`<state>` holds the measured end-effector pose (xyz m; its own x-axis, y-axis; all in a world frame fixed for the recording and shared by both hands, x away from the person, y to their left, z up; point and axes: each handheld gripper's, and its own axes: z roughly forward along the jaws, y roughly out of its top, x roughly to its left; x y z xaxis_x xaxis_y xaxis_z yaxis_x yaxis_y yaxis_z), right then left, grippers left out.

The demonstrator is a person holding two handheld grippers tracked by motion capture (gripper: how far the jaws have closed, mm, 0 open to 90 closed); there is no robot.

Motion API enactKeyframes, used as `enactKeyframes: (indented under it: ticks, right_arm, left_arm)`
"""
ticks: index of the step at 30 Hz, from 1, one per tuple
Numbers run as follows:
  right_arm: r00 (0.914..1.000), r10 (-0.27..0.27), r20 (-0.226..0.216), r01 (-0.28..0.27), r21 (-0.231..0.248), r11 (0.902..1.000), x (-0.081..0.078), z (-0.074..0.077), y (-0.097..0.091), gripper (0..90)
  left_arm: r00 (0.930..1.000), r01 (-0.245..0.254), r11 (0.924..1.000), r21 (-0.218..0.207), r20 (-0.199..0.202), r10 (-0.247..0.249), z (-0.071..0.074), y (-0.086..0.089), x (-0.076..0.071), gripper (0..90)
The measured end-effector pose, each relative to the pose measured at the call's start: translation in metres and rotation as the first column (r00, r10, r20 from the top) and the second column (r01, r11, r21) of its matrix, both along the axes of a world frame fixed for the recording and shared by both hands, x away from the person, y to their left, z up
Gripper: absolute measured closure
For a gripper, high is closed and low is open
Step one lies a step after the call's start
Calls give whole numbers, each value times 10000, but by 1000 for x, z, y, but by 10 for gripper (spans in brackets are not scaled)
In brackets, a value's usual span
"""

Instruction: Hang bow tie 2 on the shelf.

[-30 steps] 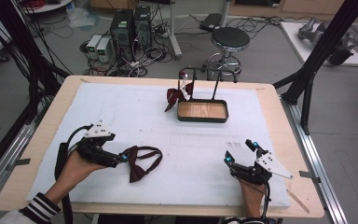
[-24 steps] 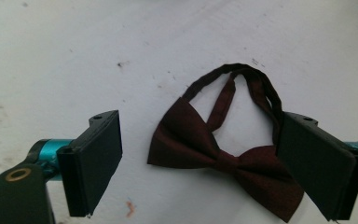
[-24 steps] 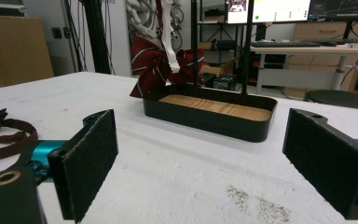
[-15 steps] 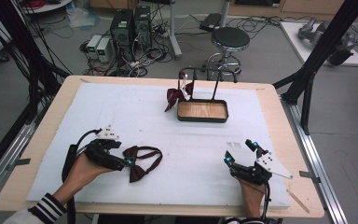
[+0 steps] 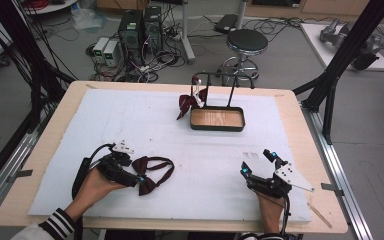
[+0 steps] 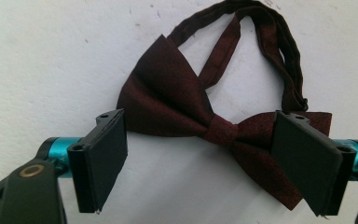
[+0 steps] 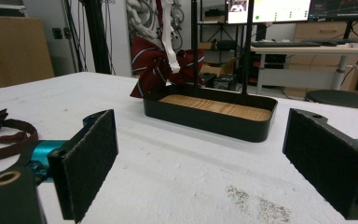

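1. Fingers of the left gripper [image 6: 205, 168] stand wide around the dark red bow tie [image 6: 200, 112], having just been closing.
2. Bow tie lies on the white table [image 5: 130, 120].
3. Right gripper [image 7: 214, 163] has wide, empty fingers.

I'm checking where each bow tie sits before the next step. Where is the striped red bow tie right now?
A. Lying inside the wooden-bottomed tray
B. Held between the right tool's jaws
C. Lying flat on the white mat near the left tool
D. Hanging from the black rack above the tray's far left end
D: the striped bow tie hangs by a white clip from the black rack above the tray, not resting in it.
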<state>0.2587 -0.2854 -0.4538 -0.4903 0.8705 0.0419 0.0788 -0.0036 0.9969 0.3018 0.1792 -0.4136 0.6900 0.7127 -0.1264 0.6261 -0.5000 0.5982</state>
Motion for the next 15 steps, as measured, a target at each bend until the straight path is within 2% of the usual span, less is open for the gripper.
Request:
enactKeyframes:
  ticks: [2, 7, 15]
  right_arm:
    - [9999, 4, 104, -4, -44, 10000, 1, 0, -1, 94]
    - [10000, 8, 53, -8, -24, 10000, 0, 0, 0, 94]
    - [10000, 1, 61, -1, -14, 10000, 1, 0, -1, 94]
  left_arm:
    - [9999, 48, 10000, 55, -134, -48, 0, 0, 0, 207]
    - [9992, 44, 9999, 104, -409, -40, -3, -2, -2, 227]
    - [9987, 11, 10000, 90, -511, -6, -4, -3, -2, 233]
